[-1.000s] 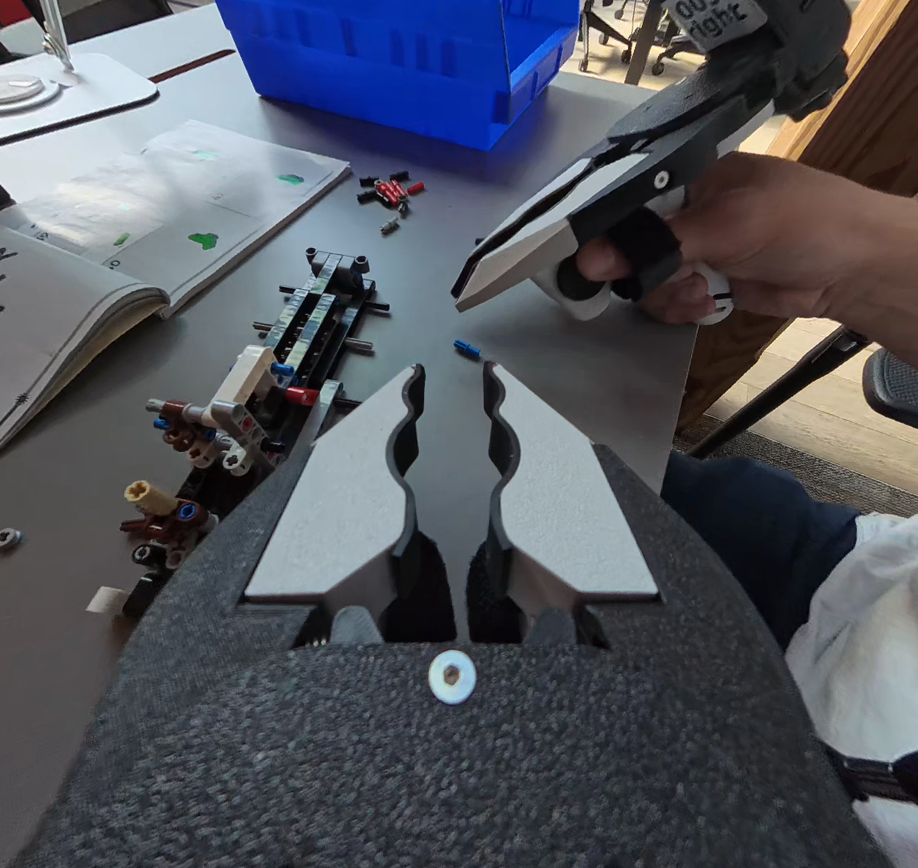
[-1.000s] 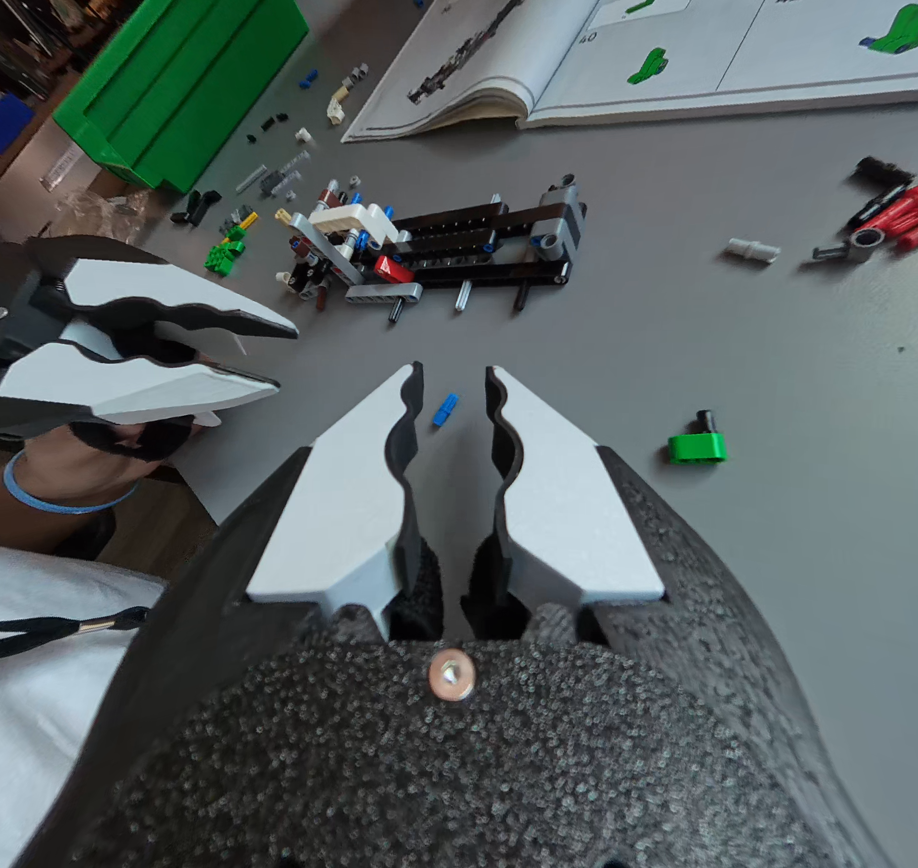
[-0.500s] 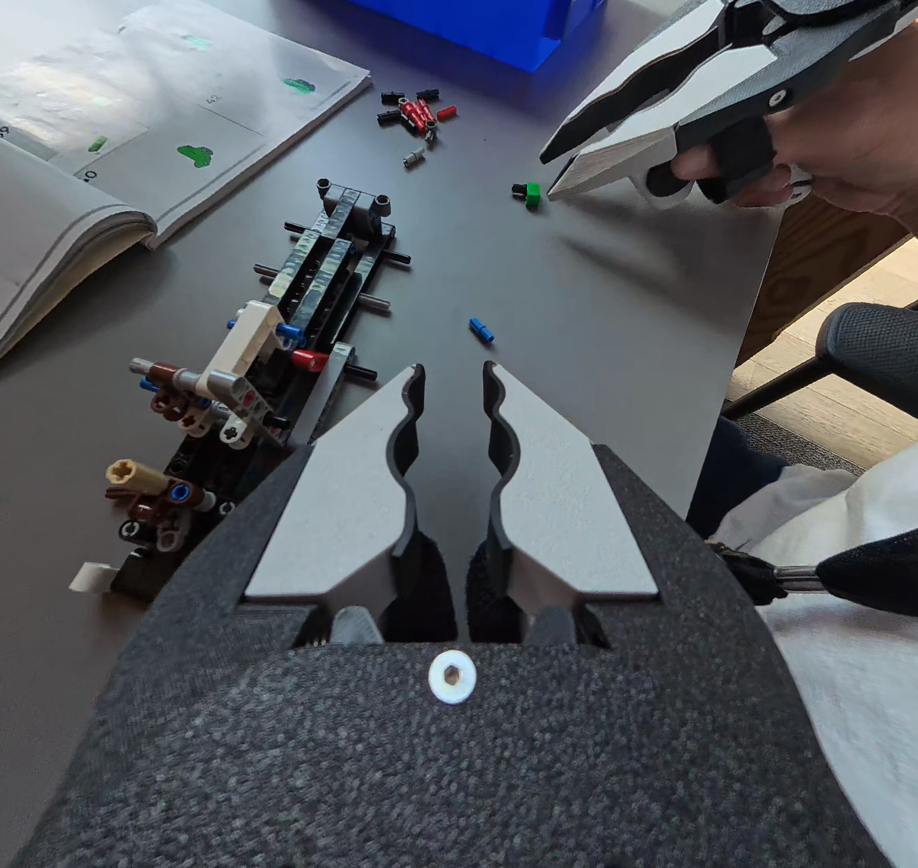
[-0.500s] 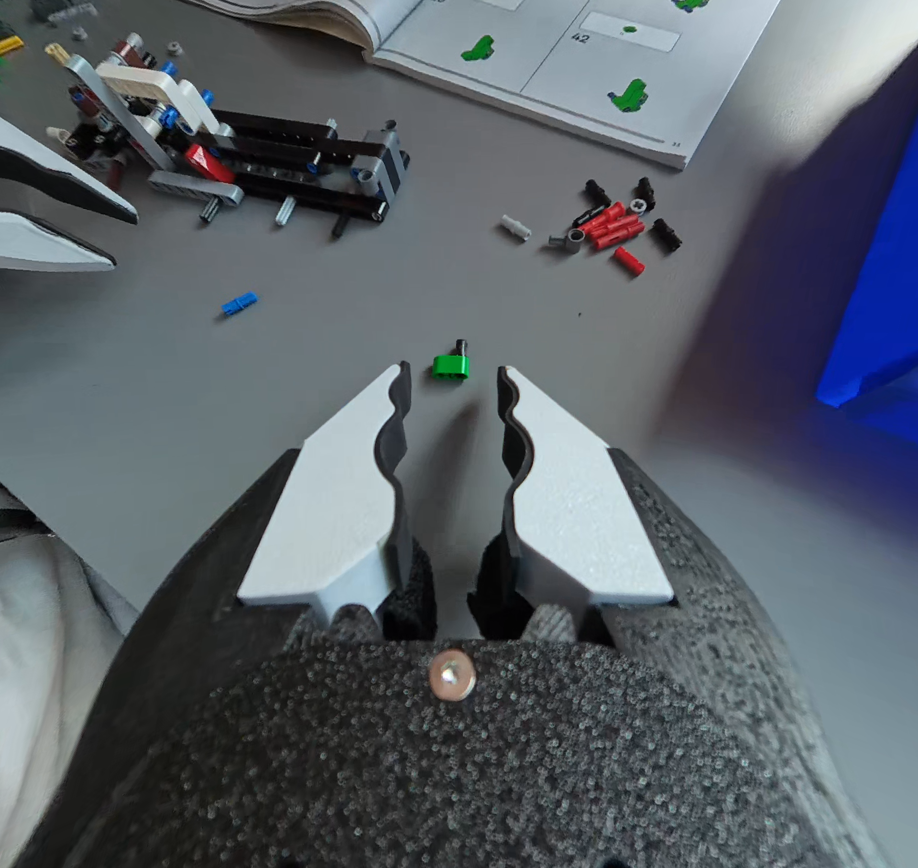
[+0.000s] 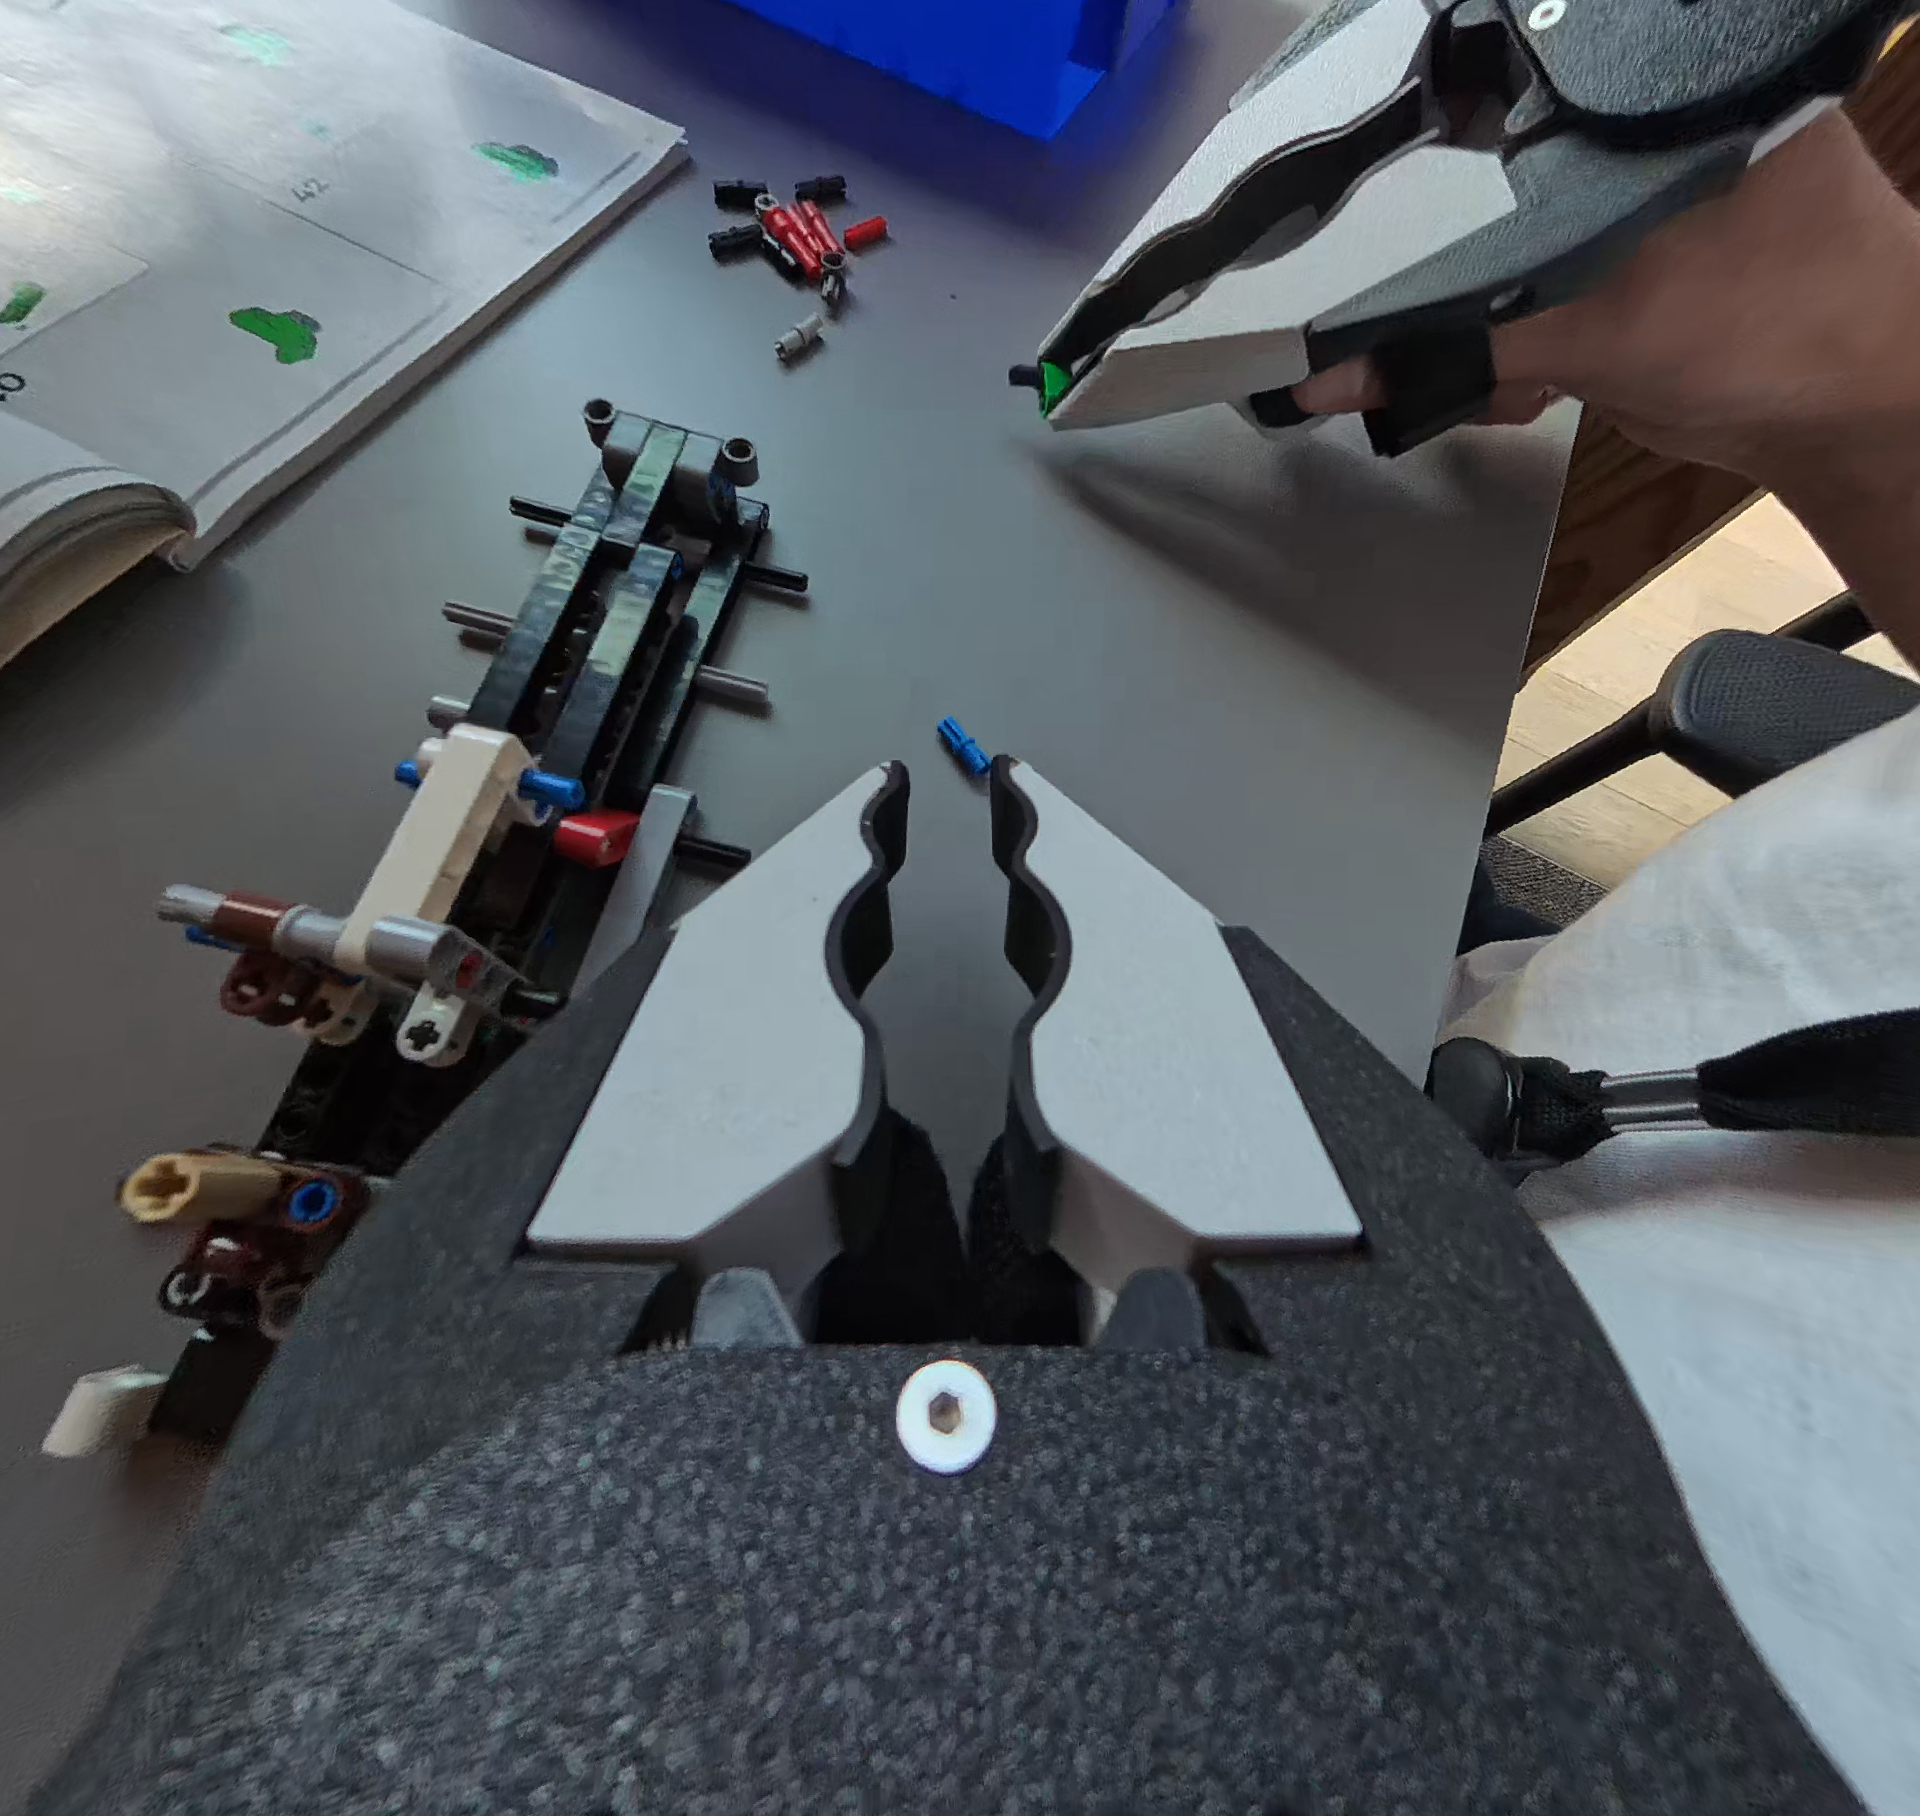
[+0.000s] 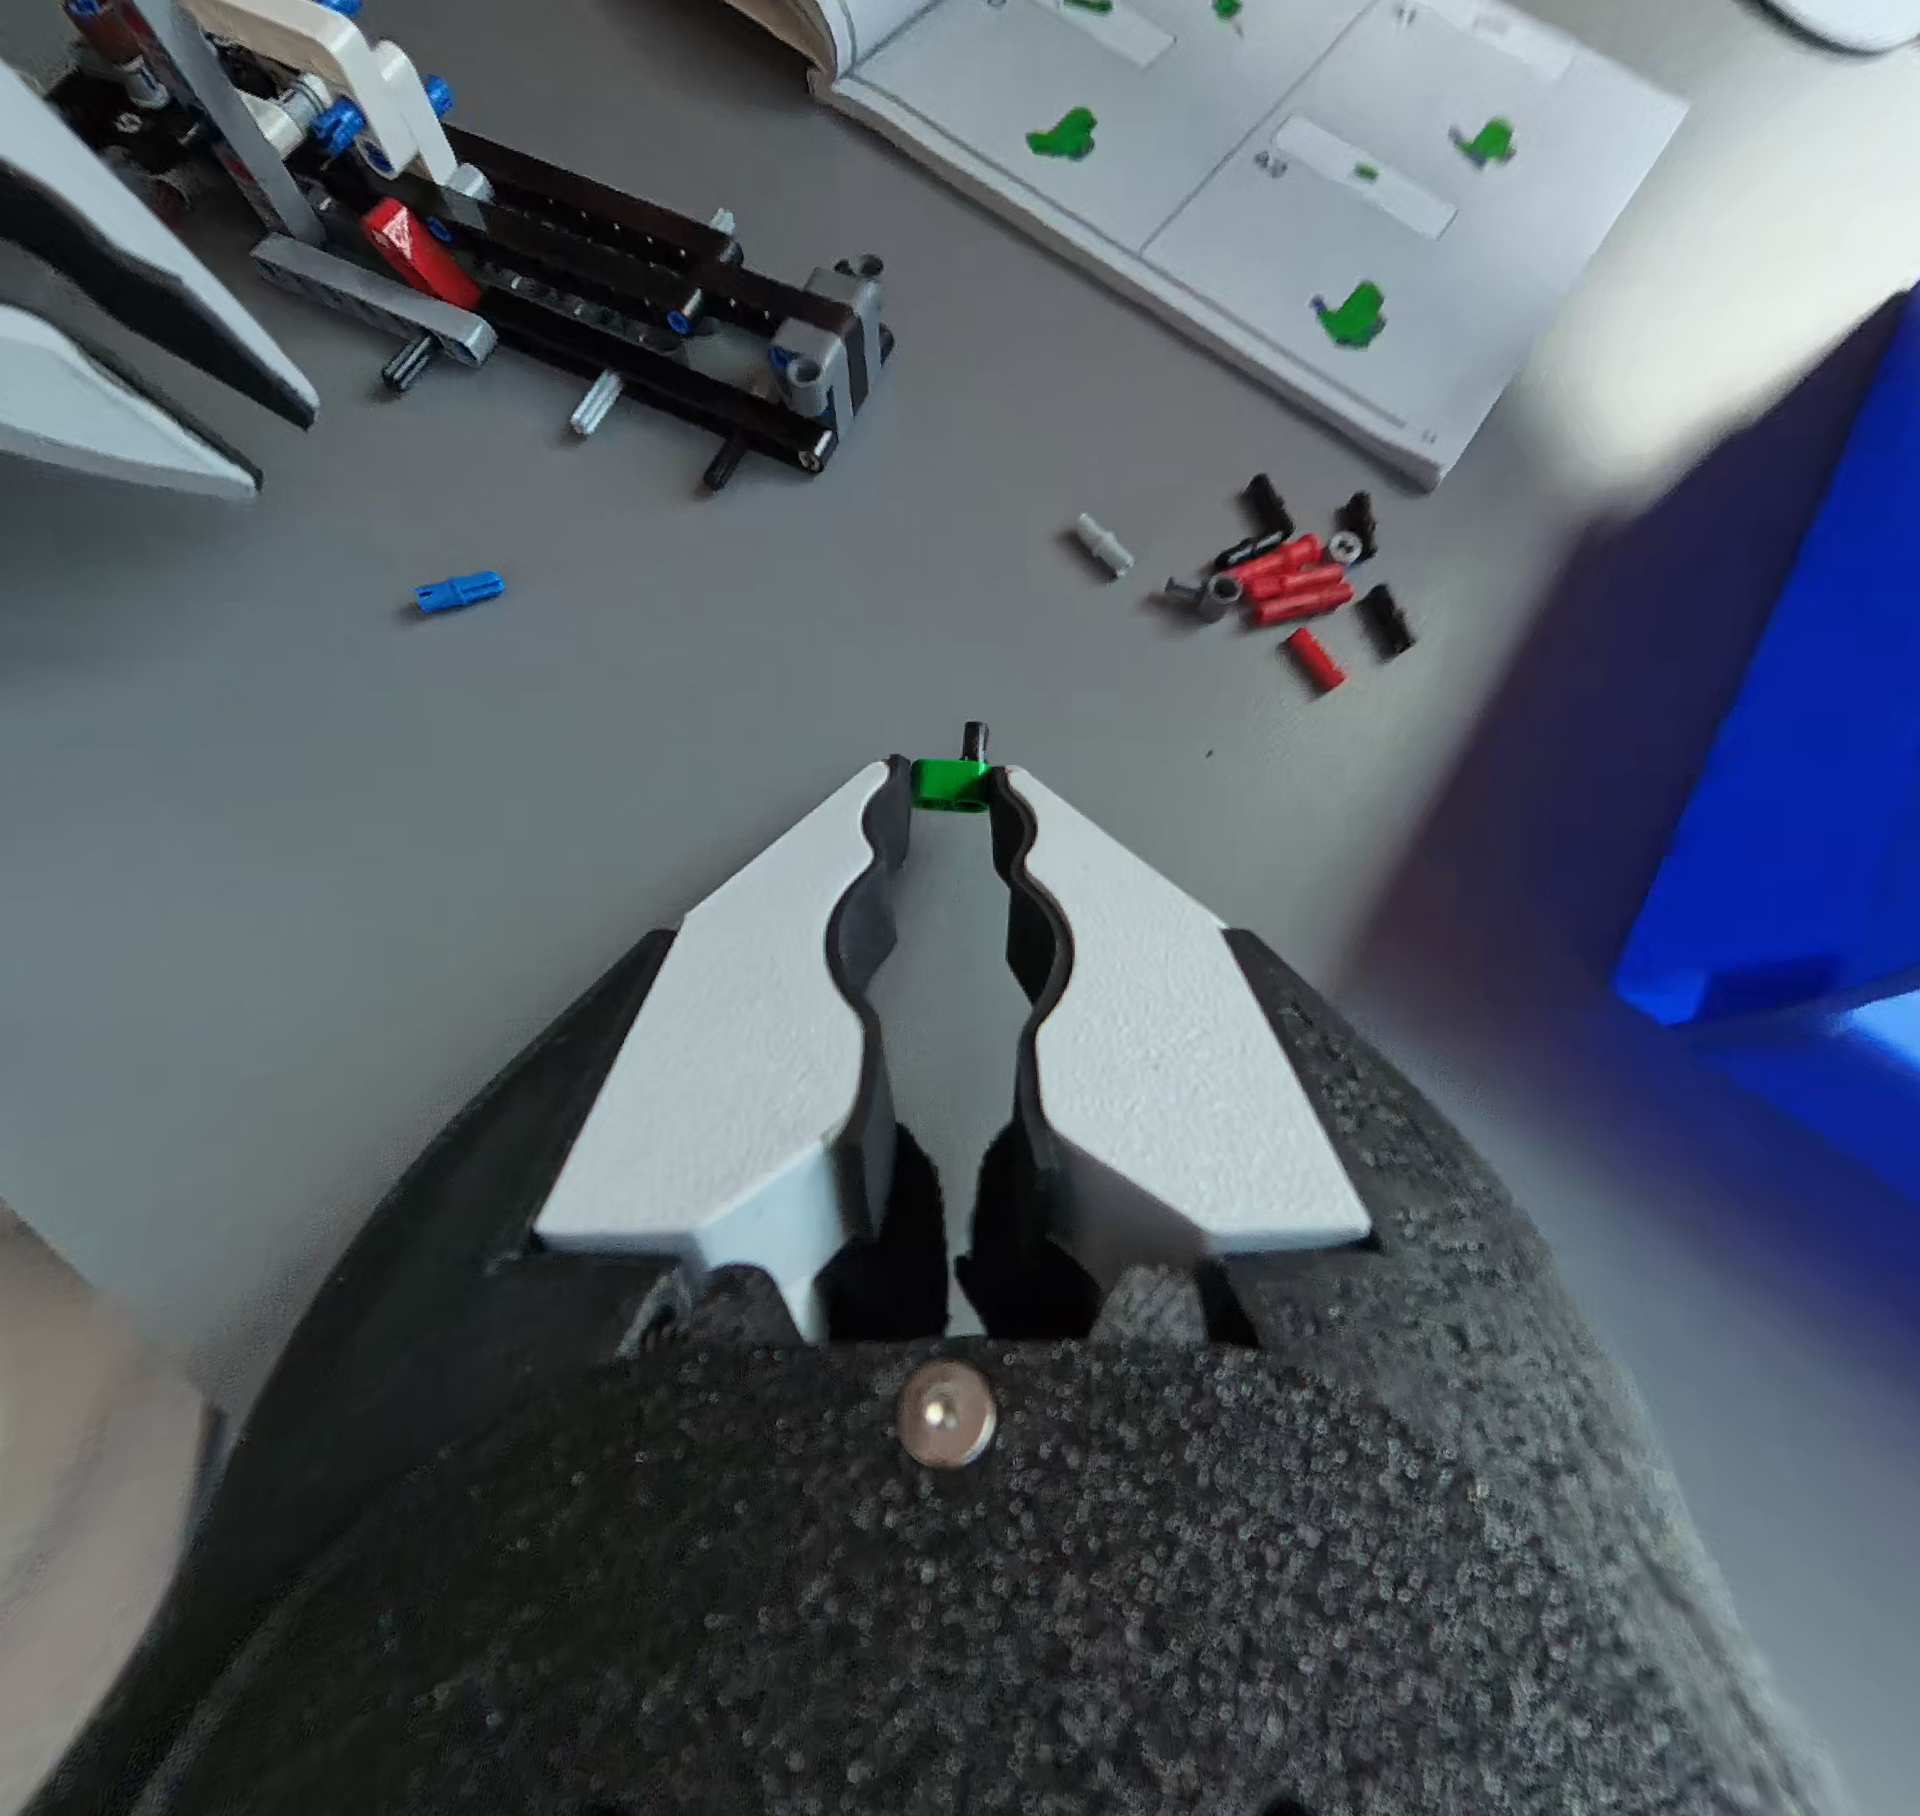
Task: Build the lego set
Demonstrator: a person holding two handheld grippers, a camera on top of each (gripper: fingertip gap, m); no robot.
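The long black lego chassis (image 5: 623, 623) with white, grey, red and brown parts lies on the grey table (image 5: 1195, 675), left of my left gripper (image 5: 948, 774). It also shows in the right wrist view (image 6: 582, 312). My left gripper is open with a narrow gap and empty, and a small blue pin (image 5: 963, 745) lies just past its tips. My right gripper (image 6: 951, 779) is shut on a small green piece (image 6: 945, 784) with a black pin at its fingertips, low over the table. In the left wrist view my right gripper (image 5: 1055, 390) is at the upper right.
An open instruction booklet (image 6: 1247, 135) lies at the back. A cluster of red, black and grey pins (image 6: 1288, 582) lies near a blue bin (image 6: 1787, 779). The blue pin (image 6: 457, 590) lies alone in the right wrist view. The table's edge (image 5: 1507, 727) is at the right.
My right gripper moved forward to the green piece and closed on it. My left gripper advanced toward the blue pin and its jaws narrowed a little.
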